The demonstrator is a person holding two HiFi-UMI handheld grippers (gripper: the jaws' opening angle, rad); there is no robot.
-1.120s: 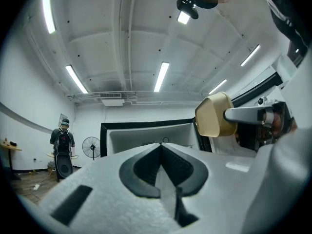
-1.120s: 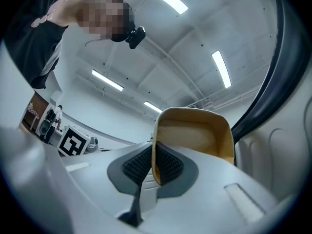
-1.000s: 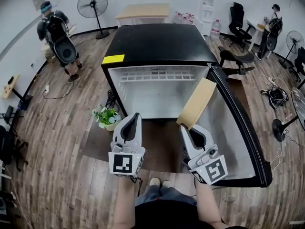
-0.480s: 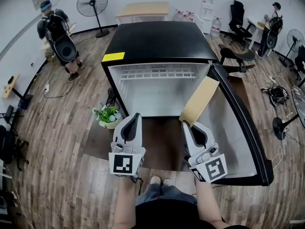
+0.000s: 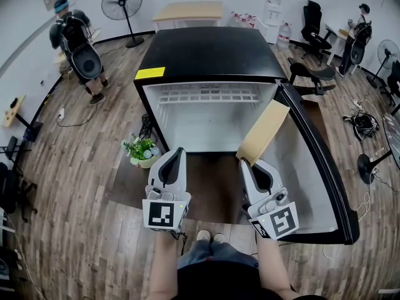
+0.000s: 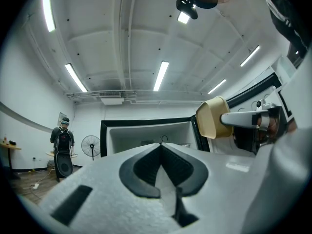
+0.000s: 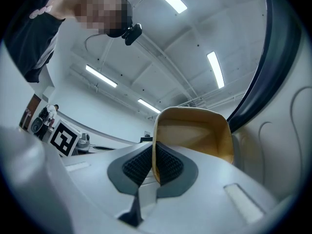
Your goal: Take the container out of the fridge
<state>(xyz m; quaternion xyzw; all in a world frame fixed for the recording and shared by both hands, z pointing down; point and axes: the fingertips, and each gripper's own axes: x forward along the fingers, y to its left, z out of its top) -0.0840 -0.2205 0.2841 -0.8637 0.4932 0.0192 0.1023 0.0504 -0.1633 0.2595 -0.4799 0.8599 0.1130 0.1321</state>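
Observation:
A tan rectangular container point(image 5: 262, 133) hangs in the air in front of the open black fridge point(image 5: 209, 58), beside the inner face of its door point(image 5: 300, 167). My right gripper point(image 5: 245, 162) is shut on the container's near rim; in the right gripper view the thin wall of the container point(image 7: 195, 133) sits pinched between the pads. My left gripper point(image 5: 177, 152) is shut with nothing in it, held level to the left of the right one. In the left gripper view the container point(image 6: 214, 117) shows at the right, with the white empty fridge cavity point(image 6: 146, 135) behind.
A small potted plant point(image 5: 140, 152) stands on the wooden floor left of the fridge. A person with a backpack point(image 5: 76, 42) and a standing fan point(image 5: 122, 8) are at the far left. Office chairs point(image 5: 312, 30) and a table point(image 5: 187, 14) stand behind the fridge.
The container has drifted slightly to the right and away from the fridge cavity with my right gripper. The left gripper has stayed still.

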